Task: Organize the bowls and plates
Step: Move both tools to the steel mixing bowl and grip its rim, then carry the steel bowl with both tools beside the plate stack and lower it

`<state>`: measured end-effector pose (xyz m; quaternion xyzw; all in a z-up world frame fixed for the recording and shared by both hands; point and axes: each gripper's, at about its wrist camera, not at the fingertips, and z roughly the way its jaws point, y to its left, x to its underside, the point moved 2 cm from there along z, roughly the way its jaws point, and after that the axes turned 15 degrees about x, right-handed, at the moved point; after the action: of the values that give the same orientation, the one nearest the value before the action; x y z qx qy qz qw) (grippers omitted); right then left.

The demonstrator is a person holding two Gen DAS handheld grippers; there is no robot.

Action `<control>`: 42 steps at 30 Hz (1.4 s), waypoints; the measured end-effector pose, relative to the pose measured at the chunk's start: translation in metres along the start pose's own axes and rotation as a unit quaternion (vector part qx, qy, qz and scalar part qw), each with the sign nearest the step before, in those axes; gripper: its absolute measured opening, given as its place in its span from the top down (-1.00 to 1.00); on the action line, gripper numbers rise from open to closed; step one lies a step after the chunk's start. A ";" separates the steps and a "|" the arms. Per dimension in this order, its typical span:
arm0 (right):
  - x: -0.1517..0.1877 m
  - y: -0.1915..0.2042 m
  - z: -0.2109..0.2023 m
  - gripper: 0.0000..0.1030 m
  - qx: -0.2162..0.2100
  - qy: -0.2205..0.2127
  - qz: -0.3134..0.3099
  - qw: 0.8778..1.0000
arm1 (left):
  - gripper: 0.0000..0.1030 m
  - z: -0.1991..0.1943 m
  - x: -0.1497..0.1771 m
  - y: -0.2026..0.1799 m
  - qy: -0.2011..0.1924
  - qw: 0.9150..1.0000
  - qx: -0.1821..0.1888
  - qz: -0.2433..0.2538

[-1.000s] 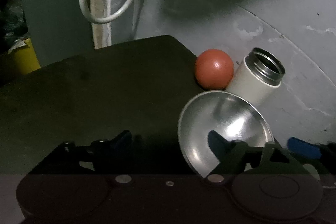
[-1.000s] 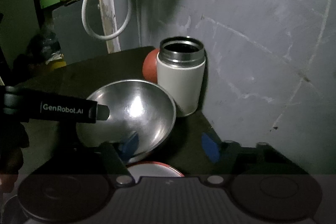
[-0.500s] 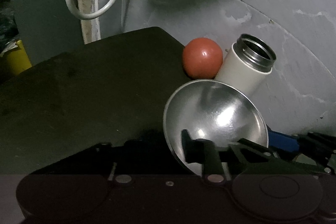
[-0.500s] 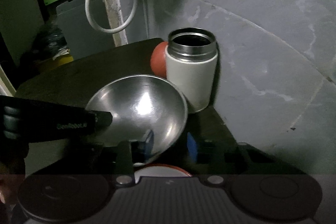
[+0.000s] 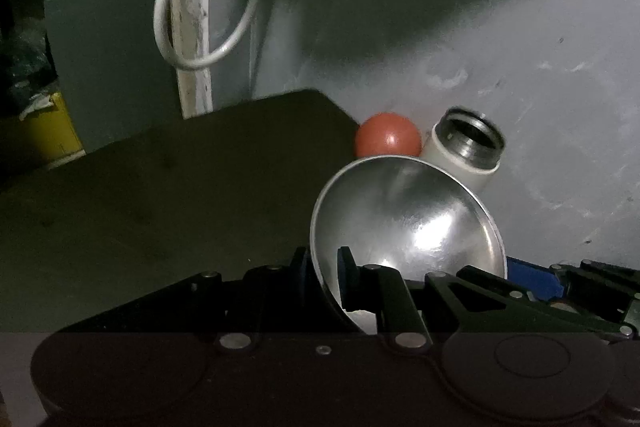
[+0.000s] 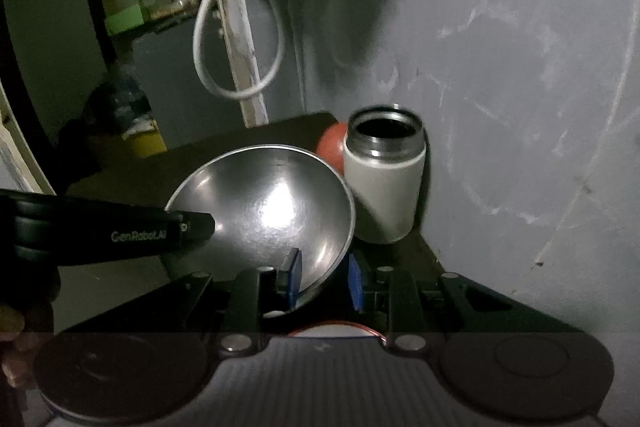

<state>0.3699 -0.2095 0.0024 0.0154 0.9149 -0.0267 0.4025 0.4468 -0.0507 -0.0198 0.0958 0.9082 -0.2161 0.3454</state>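
Observation:
A steel bowl [image 5: 412, 223] [image 6: 268, 207] sits tilted near the table's back right corner. My left gripper [image 5: 323, 269] is shut on the bowl's left rim, with one finger inside and one outside. In the right wrist view the left gripper's black body [image 6: 120, 231] reaches in from the left. My right gripper [image 6: 323, 279] is shut on the near right rim, one blue pad [image 6: 291, 275] inside the bowl and the other outside. A white plate with a red rim [image 6: 332, 331] peeks out just below the bowl, mostly hidden.
A white flask with an open steel mouth [image 6: 382, 183] [image 5: 466, 155] stands right behind the bowl, and a red ball [image 5: 387, 141] lies beside it. The grey wall [image 6: 520, 107] is close on the right. The dark tabletop [image 5: 160, 207] stretches left. A white hose loop [image 5: 200, 7] hangs behind.
Both grippers went from wide open to closed on the bowl's rim. The bowl now sits higher and more tilted in both views.

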 end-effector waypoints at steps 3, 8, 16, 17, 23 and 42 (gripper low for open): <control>-0.001 -0.004 -0.018 0.46 -0.005 -0.013 0.002 1.000 | 0.69 -0.020 -0.001 -0.008 -0.014 1.000 0.001 0.004; 0.004 -0.017 -0.049 0.46 -0.009 -0.026 0.006 1.000 | 0.69 -0.049 0.007 -0.028 -0.030 0.999 0.003 0.013; 0.032 -0.036 -0.095 0.46 -0.009 -0.028 0.011 1.000 | 0.69 -0.080 0.028 -0.063 -0.043 0.999 0.012 0.017; 0.035 -0.039 -0.100 0.46 -0.009 -0.027 0.012 1.000 | 0.69 -0.083 0.032 -0.068 -0.042 0.999 0.014 0.018; 0.059 -0.057 -0.120 0.46 -0.009 -0.014 0.015 1.000 | 0.69 -0.092 0.055 -0.094 -0.036 0.999 0.023 0.020; 0.142 -0.117 -0.159 0.46 -0.013 0.077 0.019 0.997 | 0.68 -0.080 0.136 -0.147 0.079 0.994 0.066 0.028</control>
<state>0.1507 -0.3153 0.0092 0.0297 0.9430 -0.0060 0.3315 0.2510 -0.1411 -0.0097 0.1606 0.9133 -0.2574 0.2718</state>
